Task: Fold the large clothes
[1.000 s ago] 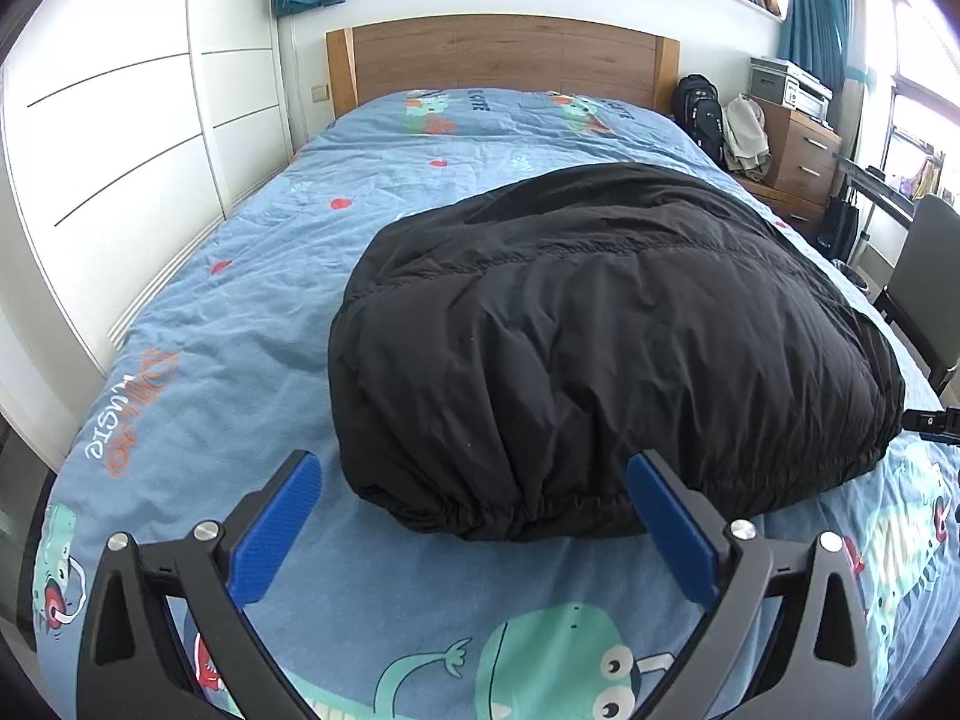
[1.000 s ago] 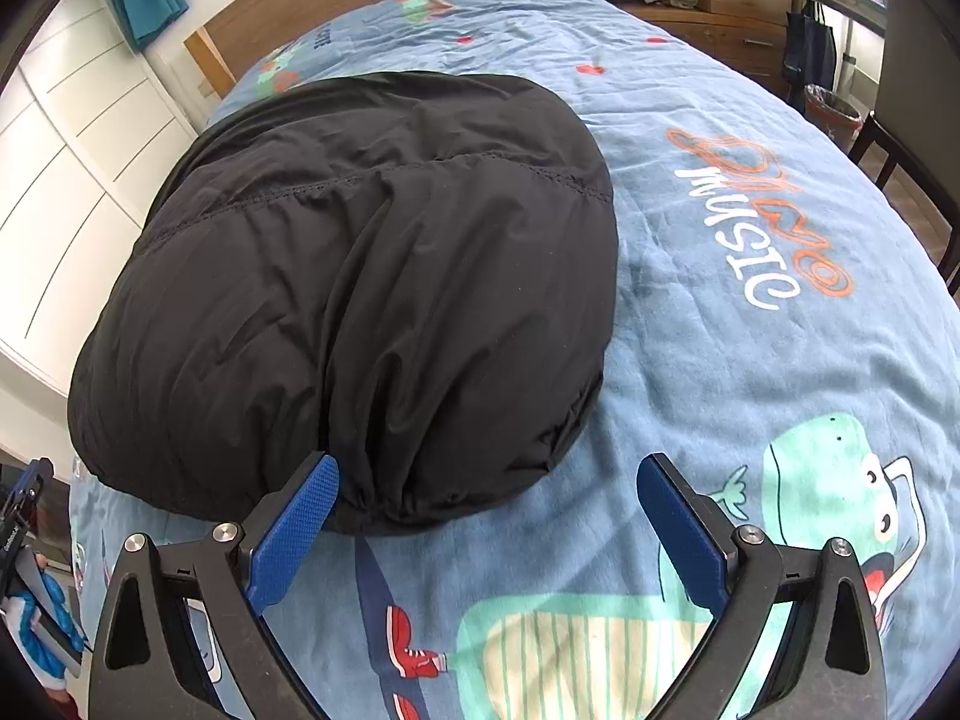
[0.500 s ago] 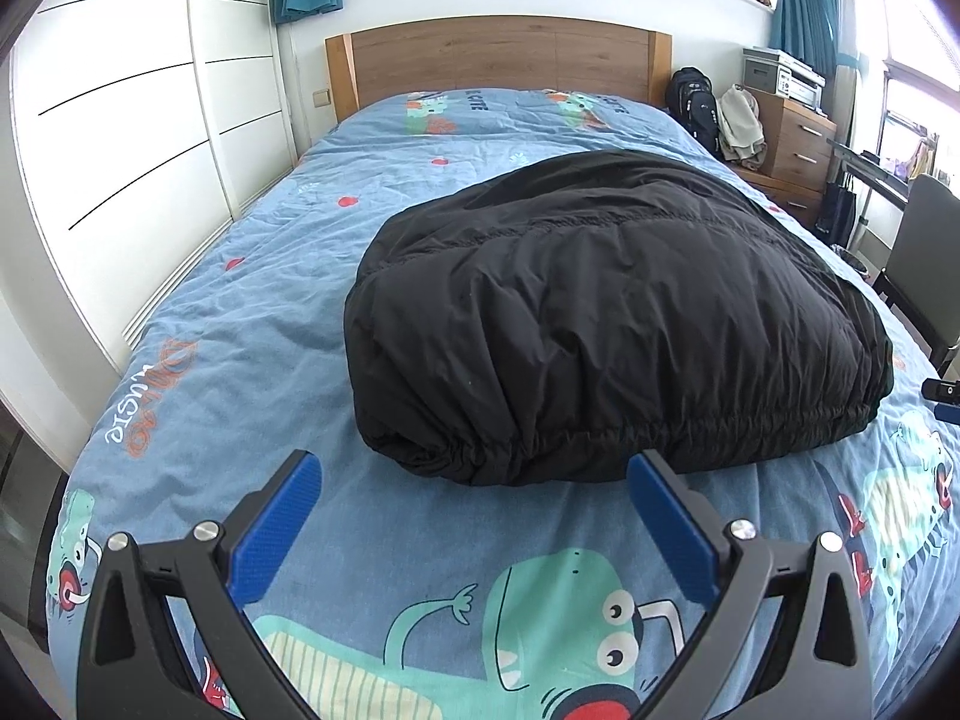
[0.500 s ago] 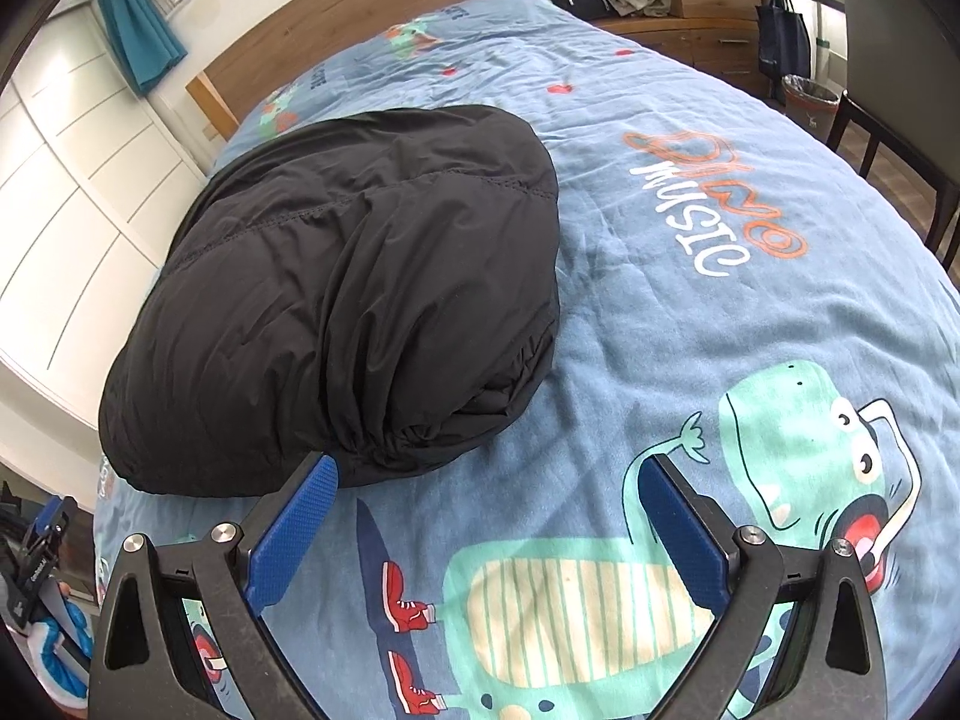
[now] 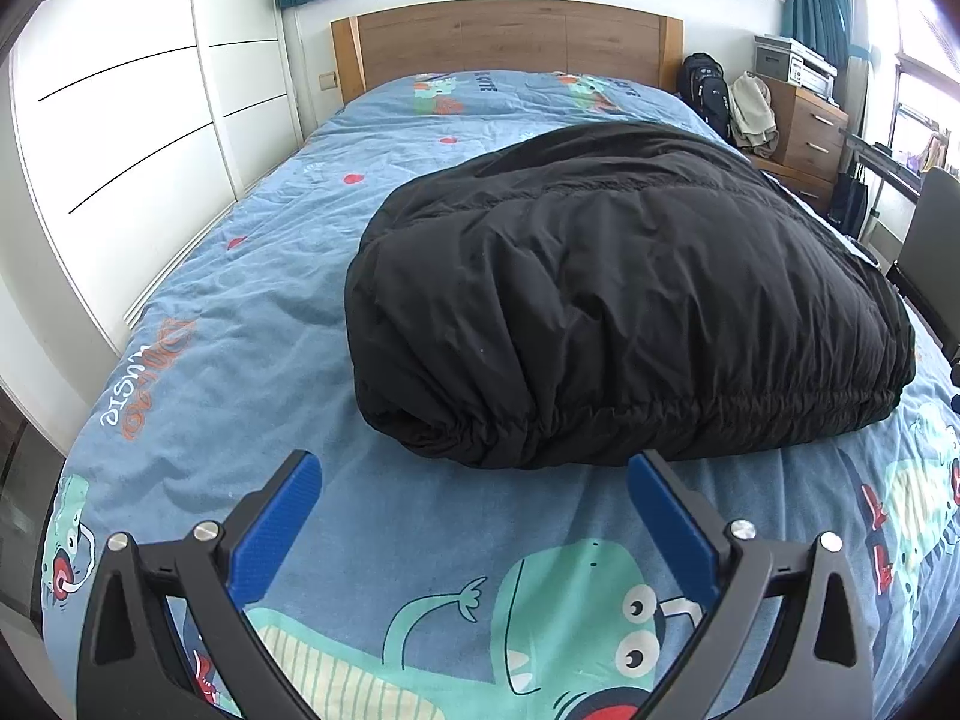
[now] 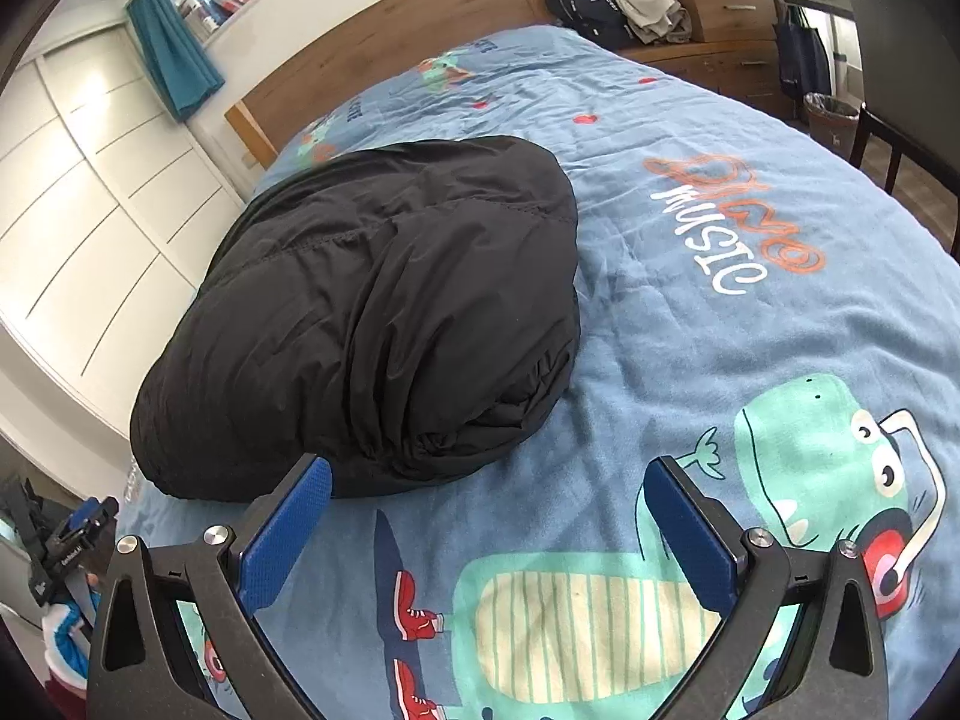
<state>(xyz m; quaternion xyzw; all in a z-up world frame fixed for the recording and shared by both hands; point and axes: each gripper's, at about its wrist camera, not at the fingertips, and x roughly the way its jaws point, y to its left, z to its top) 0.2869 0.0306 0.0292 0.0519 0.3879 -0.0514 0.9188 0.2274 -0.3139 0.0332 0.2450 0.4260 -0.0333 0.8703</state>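
Note:
A black puffy jacket (image 5: pixel 618 294) lies folded into a thick bundle in the middle of the blue cartoon-print bedspread (image 5: pixel 252 312). It also shows in the right wrist view (image 6: pixel 384 324). My left gripper (image 5: pixel 474 480) is open and empty, a little short of the bundle's gathered near hem. My right gripper (image 6: pixel 489 486) is open and empty, just off the bundle's near right corner, its left pad (image 6: pixel 288 525) close to the fabric.
A wooden headboard (image 5: pixel 510 39) stands at the far end. White wardrobe doors (image 5: pixel 132 138) line the left side. A wooden dresser (image 5: pixel 804 120) with a backpack (image 5: pixel 708 90), and a dark chair (image 6: pixel 900 54), stand on the right.
Both grippers have drawn back from the jacket towards the foot of the bed. The folded bundle has stayed in place and both grippers remain open.

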